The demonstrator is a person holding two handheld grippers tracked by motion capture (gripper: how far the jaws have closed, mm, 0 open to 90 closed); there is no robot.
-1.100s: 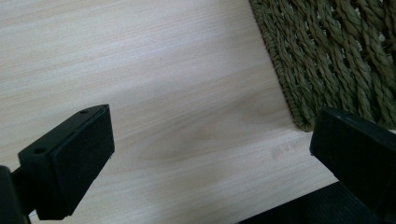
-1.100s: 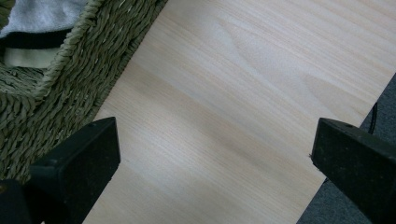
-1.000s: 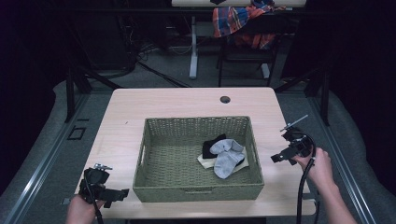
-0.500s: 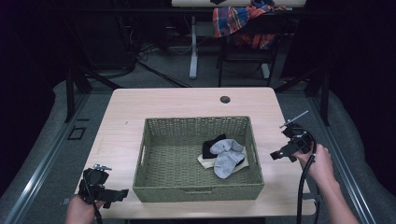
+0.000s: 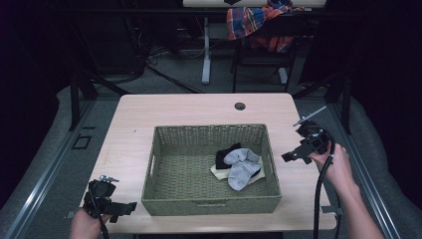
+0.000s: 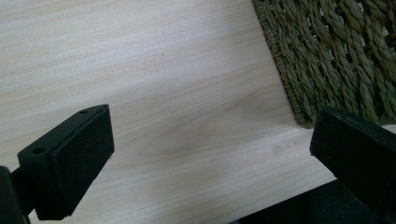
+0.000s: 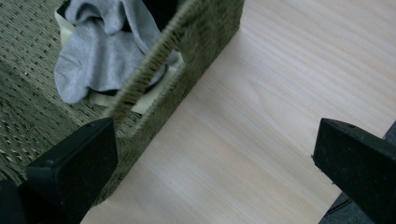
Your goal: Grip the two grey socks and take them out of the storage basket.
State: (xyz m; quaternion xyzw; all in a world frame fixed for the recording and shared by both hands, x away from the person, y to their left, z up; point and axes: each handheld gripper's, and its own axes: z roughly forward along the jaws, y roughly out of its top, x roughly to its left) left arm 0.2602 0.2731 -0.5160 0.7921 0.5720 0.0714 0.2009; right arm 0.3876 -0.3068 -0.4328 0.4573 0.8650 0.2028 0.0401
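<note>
In the high view a rectangular woven green basket sits mid-table, soft grey socks bunched at its right end, the right gripper just beside that wall and the left gripper near its front-left corner. The left gripper view shows its jaws spread, empty, over pale wood grain beside the coarse weave. The right gripper view shows its jaws likewise apart and empty, straddling the basket's rim, socks just beyond.

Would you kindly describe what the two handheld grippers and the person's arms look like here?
Both tools are black. The left gripper has two blocky black jaws with flat pads and small screw holes. The right gripper has the same jaws, a thin grey rod at its top, and a black cable trailing down along the bare, sleeveless forearm. The left hand wears no glove.
</note>
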